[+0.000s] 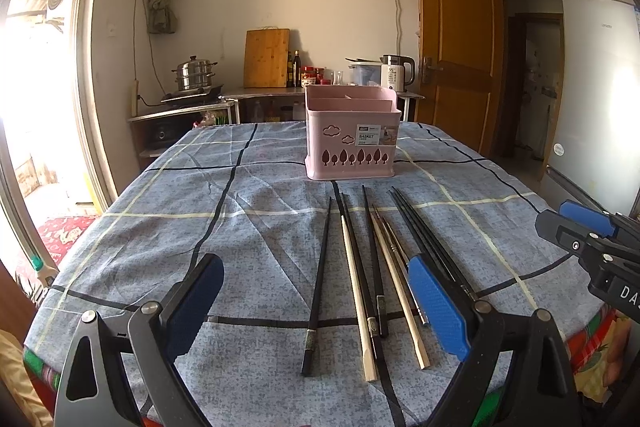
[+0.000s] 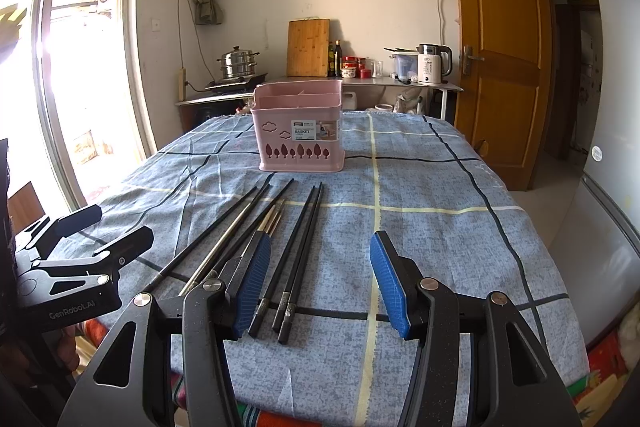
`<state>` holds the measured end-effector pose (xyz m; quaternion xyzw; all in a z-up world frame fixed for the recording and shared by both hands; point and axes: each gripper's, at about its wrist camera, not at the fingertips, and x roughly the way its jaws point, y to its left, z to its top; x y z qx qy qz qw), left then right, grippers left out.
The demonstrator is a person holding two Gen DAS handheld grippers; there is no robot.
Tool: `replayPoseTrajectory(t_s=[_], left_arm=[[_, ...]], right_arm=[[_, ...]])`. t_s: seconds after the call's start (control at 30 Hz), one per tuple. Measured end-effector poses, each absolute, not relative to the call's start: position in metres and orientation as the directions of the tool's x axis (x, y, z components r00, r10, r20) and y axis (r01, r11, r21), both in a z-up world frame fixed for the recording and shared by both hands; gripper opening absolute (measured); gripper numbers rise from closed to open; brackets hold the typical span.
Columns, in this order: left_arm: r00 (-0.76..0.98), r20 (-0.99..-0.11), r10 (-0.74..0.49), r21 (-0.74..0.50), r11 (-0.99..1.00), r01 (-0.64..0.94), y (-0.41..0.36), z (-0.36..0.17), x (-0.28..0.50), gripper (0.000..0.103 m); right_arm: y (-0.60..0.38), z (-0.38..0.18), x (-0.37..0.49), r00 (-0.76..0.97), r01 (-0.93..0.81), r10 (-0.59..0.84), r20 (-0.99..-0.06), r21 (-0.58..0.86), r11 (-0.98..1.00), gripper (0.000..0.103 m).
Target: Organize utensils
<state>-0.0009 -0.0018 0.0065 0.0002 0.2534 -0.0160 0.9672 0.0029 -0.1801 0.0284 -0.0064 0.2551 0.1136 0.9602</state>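
The left gripper (image 1: 316,307) hovers with its jaws spread wide over the near left part of the table (image 1: 140,247), holding nothing. Chopsticks (image 1: 362,267), black and pale, lie fanned on the checked cloth, near of the pink basket (image 1: 352,135). The right gripper (image 2: 320,283), also spread and empty, hangs just right of them.

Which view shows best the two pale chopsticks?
The left wrist view. Both pale chopsticks lie there in full length between the open fingers of the left gripper. In the right wrist view, a finger of the open right gripper hides their near ends.
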Motion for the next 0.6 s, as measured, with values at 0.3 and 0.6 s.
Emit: replayPoseTrajectory(t_s=[0.3, 0.6], left_arm=[[0.872, -0.488, -0.038, -0.010, 0.999, 0.038, -0.0037, 0.0074, -0.0051, 0.094], [0.871, -0.490, -0.046, -0.013, 0.999, 0.046, -0.0049, 0.0069, -0.0071, 0.094]], right_arm=[[-0.1789, 0.0280, 0.0026, 0.844, -0.220, 0.215, -0.491, 0.047, 0.974, 0.053], [-0.1772, 0.0325, 0.0011, 0.844, -0.220, 0.215, -0.492, 0.047, 0.974, 0.053]])
